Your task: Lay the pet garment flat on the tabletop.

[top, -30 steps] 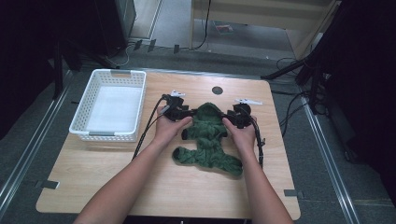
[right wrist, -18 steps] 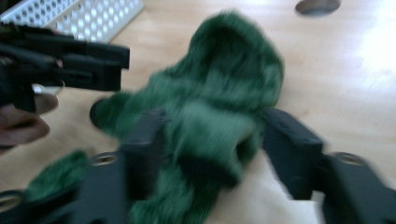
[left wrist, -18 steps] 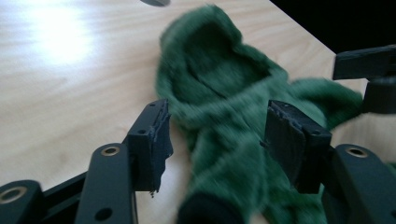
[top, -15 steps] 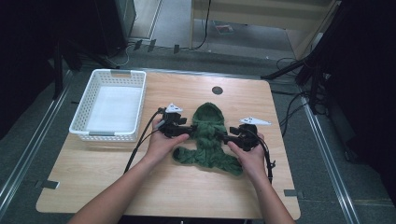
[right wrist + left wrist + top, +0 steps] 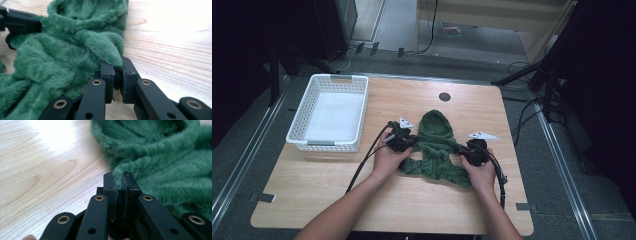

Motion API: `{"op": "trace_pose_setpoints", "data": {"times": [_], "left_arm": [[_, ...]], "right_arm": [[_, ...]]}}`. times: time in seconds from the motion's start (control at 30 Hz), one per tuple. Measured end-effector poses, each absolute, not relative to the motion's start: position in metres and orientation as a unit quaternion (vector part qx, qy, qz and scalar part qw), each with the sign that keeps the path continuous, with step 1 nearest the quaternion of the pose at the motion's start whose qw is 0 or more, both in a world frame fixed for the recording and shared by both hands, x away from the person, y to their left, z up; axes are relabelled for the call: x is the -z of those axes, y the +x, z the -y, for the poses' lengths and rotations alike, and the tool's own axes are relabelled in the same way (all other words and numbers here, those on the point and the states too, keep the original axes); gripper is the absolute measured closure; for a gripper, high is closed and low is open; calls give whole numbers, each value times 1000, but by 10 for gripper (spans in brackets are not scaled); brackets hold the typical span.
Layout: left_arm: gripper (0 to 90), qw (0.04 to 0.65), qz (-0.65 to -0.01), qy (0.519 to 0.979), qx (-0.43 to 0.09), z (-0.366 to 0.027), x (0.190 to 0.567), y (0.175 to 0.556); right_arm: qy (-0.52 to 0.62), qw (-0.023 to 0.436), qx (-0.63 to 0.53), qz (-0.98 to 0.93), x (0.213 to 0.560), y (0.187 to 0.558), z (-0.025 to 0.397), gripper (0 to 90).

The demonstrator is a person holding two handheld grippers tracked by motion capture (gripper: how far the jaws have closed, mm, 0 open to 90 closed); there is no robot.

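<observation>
Pale wooden table [image 5: 362, 195], grey floor, white basket [image 5: 331, 112], both hand-held grippers, left [image 5: 408, 141] and right [image 5: 463, 152], clamped on green fleece [image 5: 435, 145]

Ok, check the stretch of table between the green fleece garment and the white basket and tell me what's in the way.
Nothing visible. Bare wood lies between the green garment and the white basket. Both the left gripper and right gripper are pinching its edges.

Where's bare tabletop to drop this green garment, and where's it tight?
Free: the wide strip of table along the near edge, split by the forearms; the far right corner past the dark hole. Crowded: the middle, where the left gripper and right gripper pinch the green garment, and the far left, taken by the white basket.
</observation>
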State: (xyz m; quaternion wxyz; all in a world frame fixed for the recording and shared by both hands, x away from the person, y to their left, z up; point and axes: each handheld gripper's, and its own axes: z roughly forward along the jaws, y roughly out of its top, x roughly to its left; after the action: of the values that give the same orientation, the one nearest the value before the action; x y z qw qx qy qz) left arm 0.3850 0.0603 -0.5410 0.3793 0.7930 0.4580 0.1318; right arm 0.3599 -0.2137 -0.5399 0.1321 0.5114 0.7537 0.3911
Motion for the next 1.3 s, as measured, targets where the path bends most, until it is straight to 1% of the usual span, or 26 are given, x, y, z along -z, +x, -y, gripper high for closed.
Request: {"op": "trace_pose_setpoints", "data": {"times": [0.07,0.1,0.13,0.17,0.2,0.23,0.27,0.33,0.47,0.53,0.6,0.67,0.73,0.8,0.87,0.9,0.93,0.97,1.0,1.07,1.23,1.3], "left_arm": [[844,380,-460,792,-132,-60,541,385],[814,382,-468,786,-134,-59,541,386],[749,385,-470,783,-133,-60,540,386],[647,385,-470,783,-133,-60,540,386],[565,400,-466,779,-127,-62,536,384],[515,413,-464,773,-127,-64,534,381],[474,423,-460,771,-124,-66,530,378],[393,434,-454,769,-120,-69,524,374],[380,451,-436,769,-125,-72,514,367],[387,459,-436,762,-132,-77,508,362],[412,461,-439,759,-138,-79,508,361],[431,461,-450,750,-149,-81,513,354],[481,463,-450,749,-149,-83,517,346],[513,466,-441,754,-141,-85,521,335],[531,465,-434,759,-139,-85,523,330],[537,458,-426,768,-137,-86,528,322],[539,458,-426,768,-137,-86,528,322],[539,449,-425,774,-139,-87,532,317],[536,447,-428,774,-135,-89,534,314],[515,446,-431,774,-132,-90,536,312],[473,439,-432,776,-134,-99,540,296],[466,458,-429,766,-136,-112,535,282]], "right_arm": [[511,137,-389,-755,540,360,213,842],[504,148,-382,-760,540,361,210,825],[502,149,-383,-761,539,361,209,770],[497,156,-387,-761,538,361,209,682],[496,163,-392,-757,535,359,209,599],[491,162,-403,-756,532,356,210,550],[487,161,-415,-751,528,353,213,526],[487,164,-433,-741,517,348,218,509],[483,170,-445,-735,507,342,222,502],[479,177,-454,-730,502,336,222,527],[473,186,-462,-726,501,333,222,576],[471,194,-466,-723,501,332,220,591],[477,189,-469,-719,500,330,218,594],[471,173,-475,-723,500,323,214,597],[465,170,-475,-728,500,318,211,601],[453,167,-469,-739,501,308,204,610],[453,167,-469,-739,501,308,204,610],[445,156,-464,-749,504,300,199,636],[444,154,-462,-752,505,297,197,640],[446,148,-457,-755,509,291,196,647],[449,148,-457,-753,510,276,202,629],[450,151,-471,-743,507,265,212,600]]}}
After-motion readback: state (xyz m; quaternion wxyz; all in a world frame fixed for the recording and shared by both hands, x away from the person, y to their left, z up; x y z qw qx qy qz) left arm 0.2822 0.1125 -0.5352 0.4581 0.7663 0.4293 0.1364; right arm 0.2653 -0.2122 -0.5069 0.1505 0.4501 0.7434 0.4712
